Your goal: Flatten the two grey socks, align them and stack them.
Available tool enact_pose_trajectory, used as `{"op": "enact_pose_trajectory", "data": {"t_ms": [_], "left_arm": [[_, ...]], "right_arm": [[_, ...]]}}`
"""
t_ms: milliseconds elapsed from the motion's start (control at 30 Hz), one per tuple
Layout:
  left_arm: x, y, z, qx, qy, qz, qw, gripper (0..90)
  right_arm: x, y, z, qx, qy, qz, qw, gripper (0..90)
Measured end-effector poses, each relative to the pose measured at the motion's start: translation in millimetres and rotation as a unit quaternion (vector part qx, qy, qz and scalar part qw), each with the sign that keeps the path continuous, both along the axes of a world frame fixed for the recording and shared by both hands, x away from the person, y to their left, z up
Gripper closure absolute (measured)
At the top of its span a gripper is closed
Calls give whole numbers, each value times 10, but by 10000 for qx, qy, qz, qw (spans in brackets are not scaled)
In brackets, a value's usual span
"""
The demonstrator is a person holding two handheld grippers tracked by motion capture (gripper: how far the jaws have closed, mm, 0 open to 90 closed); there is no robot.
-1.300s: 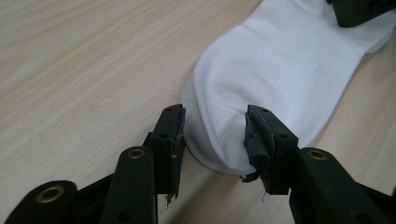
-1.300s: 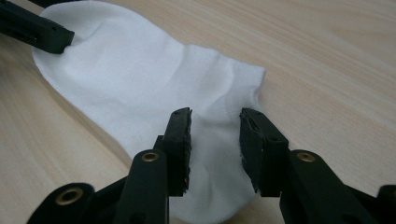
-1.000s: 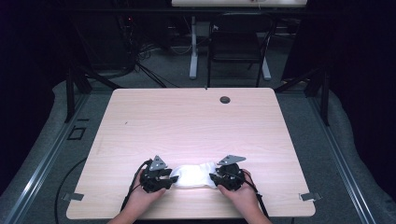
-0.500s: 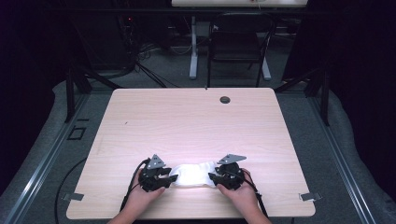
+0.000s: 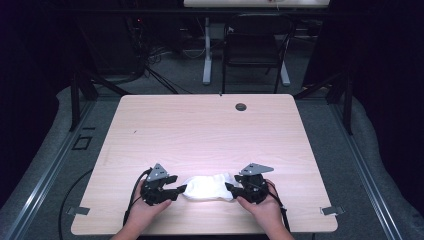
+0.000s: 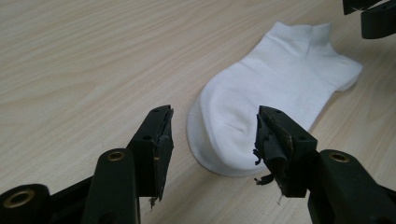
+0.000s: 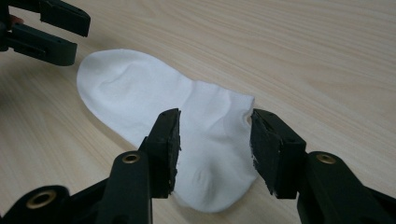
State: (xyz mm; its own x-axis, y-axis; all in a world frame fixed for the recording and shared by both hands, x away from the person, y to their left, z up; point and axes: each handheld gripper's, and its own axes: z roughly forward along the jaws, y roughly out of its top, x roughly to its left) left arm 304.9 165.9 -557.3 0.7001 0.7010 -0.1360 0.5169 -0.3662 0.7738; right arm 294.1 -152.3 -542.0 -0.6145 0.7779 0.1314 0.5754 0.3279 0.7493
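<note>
A white sock (image 5: 207, 187) lies flat near the front edge of a wooden desk (image 5: 210, 130), stretched between two hand-held grippers. The left gripper (image 6: 212, 140) stands at the toe end and the right gripper (image 7: 215, 140) at the cuff end. Both sets of jaws have just been opening and now stand apart, pressing on nothing, with the sock resting on the desk between them.

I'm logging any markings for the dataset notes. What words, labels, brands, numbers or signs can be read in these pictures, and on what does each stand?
None: no readable text in any view.
The white sock is plain, with no logo or size mark on the side that shows.
The wooden table bears no label.
The black jaws of each hand-held gripper carry no print.
</note>
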Motion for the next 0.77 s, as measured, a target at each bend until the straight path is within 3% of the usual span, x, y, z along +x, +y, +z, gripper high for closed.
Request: {"op": "enact_pose_trajectory", "data": {"t_ms": [233, 500, 700, 767], "left_arm": [[-18, 116, 57, -77, 36, 132, 9999, 454], [-64, 238, 117, -86, 73, 172, 9998, 444], [-69, 292, 58, -106, 131, 266, 9995, 443], [-53, 297, 41, -9, 96, 285, 9995, 443]], "right_arm": [[-125, -73, 48, -46, -27, 27, 10000, 515], [-263, -197, 17, -31, 77, -173, 9998, 501], [-290, -257, -69, -182, -31, -259, 9995, 497], [-291, -273, -100, -140, -32, -285, 9995, 497]]}}
